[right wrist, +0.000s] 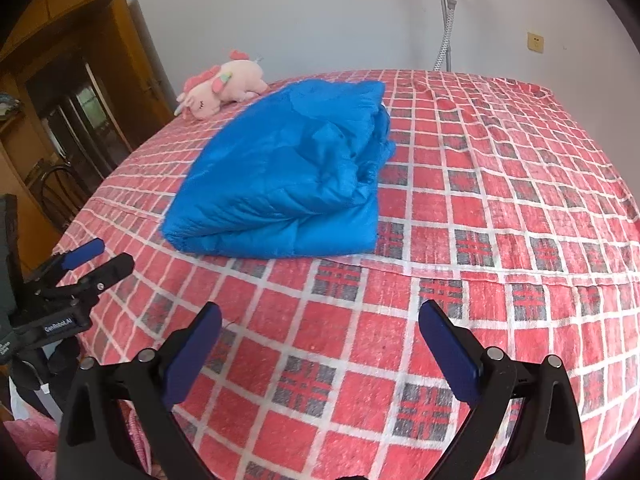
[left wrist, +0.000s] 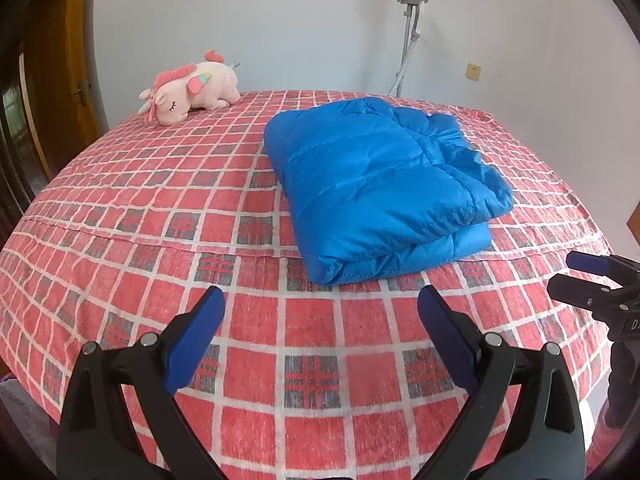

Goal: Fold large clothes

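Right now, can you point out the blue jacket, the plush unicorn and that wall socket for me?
blue jacket point(left wrist: 376, 176): left wrist view, on the top quilted panel of the folded bundle.
plush unicorn point(left wrist: 188, 94): left wrist view, on its pink body, beside the head.
wall socket point(right wrist: 535, 43): right wrist view, on its yellowish faceplate.

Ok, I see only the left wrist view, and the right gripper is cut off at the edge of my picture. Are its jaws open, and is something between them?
Observer: The right gripper is open. Between its fingers only the checked bedsheet shows.
Operator: And the right side of the blue jacket, how does it look from there?
Observer: On that side the blue jacket shows its stacked layer edges, bunched and not flush.
Operator: Where is my left gripper, seen from outside?
Observer: The left gripper hangs by the bed's near left edge, apart from the jacket.
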### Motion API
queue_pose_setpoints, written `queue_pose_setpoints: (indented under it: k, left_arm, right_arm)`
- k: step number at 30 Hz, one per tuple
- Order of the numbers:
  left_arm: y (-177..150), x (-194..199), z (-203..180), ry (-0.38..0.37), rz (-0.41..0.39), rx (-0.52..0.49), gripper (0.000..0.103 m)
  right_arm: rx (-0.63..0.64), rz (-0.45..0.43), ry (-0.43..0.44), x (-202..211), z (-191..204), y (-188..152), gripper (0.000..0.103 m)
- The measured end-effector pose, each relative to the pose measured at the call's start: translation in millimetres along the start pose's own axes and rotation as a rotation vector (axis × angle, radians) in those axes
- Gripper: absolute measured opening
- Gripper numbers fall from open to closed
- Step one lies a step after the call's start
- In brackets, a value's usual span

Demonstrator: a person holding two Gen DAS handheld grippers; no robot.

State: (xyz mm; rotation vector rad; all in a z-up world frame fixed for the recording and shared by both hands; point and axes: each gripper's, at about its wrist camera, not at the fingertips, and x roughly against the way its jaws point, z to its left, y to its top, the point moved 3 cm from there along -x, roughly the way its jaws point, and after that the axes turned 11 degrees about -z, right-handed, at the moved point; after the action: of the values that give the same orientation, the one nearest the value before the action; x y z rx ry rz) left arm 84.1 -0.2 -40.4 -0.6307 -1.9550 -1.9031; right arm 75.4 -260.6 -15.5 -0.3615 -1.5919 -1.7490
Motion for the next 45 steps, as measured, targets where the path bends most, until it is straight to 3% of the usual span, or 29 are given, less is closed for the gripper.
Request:
queue_pose_setpoints:
  k: [18, 45]
  left_arm:
    - [-0.3, 33.3, -5.6, 0.024, -0.054, -0.023, 0.096]
    - [-1.0, 42.8, -11.2, 0.023, -0.062, -0.022, 0.096]
  right_arm:
    - [0.026, -0.043, 0.007, 30.3, 12.6, -5.3, 0.099]
    - [0.051, -0.065, 0.024, 41.1, 17.8, -8.5, 0.099]
